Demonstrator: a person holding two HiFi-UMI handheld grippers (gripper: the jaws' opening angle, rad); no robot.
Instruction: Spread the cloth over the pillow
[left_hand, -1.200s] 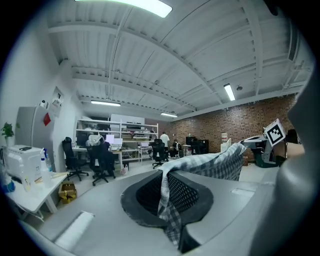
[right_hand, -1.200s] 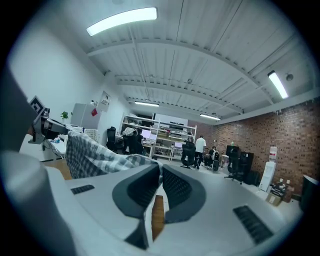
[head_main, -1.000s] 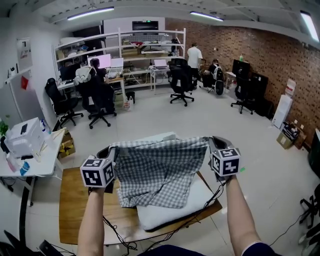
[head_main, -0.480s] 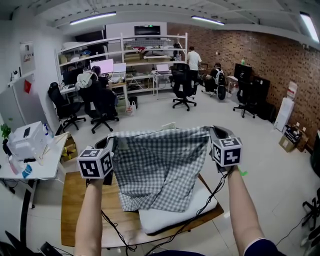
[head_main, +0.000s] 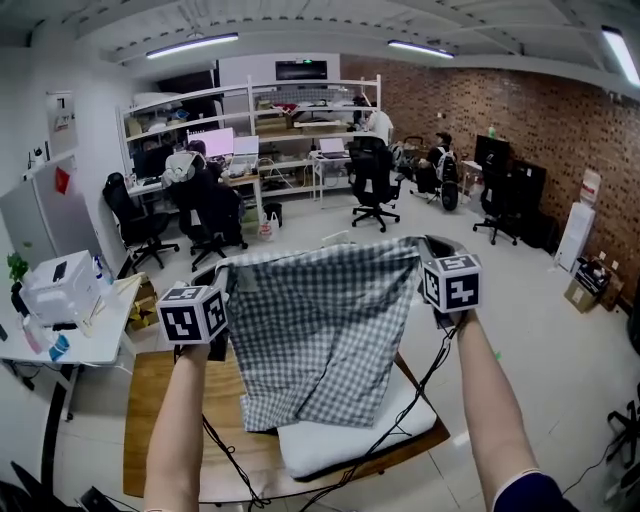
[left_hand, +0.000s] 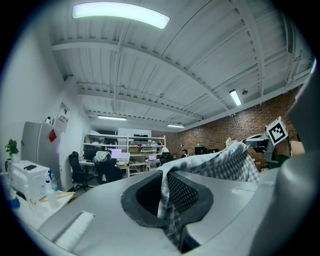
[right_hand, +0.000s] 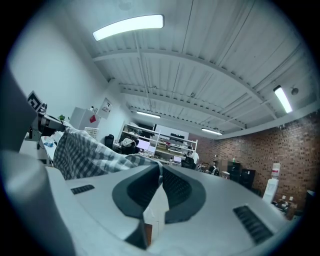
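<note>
A grey-and-white checked cloth (head_main: 318, 330) hangs stretched between my two grippers above a white pillow (head_main: 345, 435) on a wooden table (head_main: 150, 420). My left gripper (head_main: 222, 285) is shut on the cloth's upper left corner; in the left gripper view the checked cloth (left_hand: 220, 165) runs out from between the dark pads. My right gripper (head_main: 425, 258) is shut on the upper right corner, and the cloth (right_hand: 85, 152) trails off to the left in the right gripper view. The cloth's lower edge hangs over the pillow and hides part of it.
The table stands on a pale office floor. A white desk with a printer (head_main: 55, 290) is at the left. Office chairs (head_main: 210, 215), shelves with monitors (head_main: 250, 110) and people are at the back. Black cables (head_main: 430, 370) trail from the grippers across the table.
Both grippers have risen with the cloth, so it hangs higher and longer over the pillow, and more of the pillow shows below its hem.
</note>
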